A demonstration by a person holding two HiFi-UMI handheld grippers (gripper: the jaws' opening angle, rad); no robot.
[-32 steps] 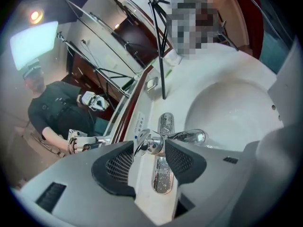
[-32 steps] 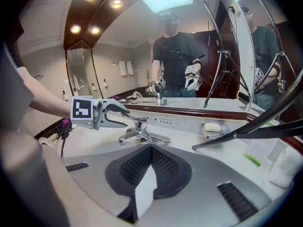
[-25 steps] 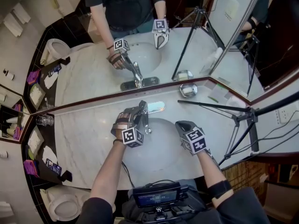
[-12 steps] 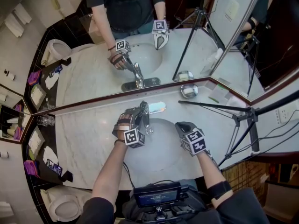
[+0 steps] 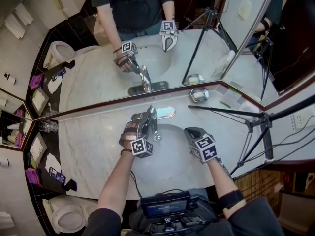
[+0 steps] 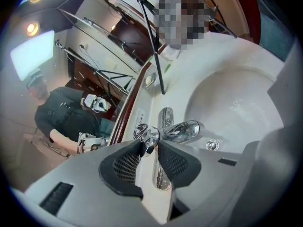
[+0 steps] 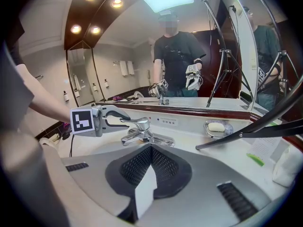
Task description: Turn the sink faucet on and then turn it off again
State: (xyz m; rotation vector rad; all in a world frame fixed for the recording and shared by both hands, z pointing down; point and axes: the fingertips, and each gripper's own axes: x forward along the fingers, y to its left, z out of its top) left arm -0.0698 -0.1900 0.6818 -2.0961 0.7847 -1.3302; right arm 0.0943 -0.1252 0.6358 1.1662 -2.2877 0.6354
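Left tongs (image 6: pixel 150 146) are clamped on the lever (image 6: pixel 147 138) of the faucet (image 6: pixel 182 130), behind the sink (image 6: pixel 236 98). Right tongs (image 7: pixel 151 148) are closed, empty. Swing the lever slowly, pads square, to avoid slipping.

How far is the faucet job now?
Done: cannot tell; no running water shows in the sink. In hand: the left tongs grip the faucet handle; the right tongs are shut and empty. Remaining: probably moving the handle, and ending with the faucet off.
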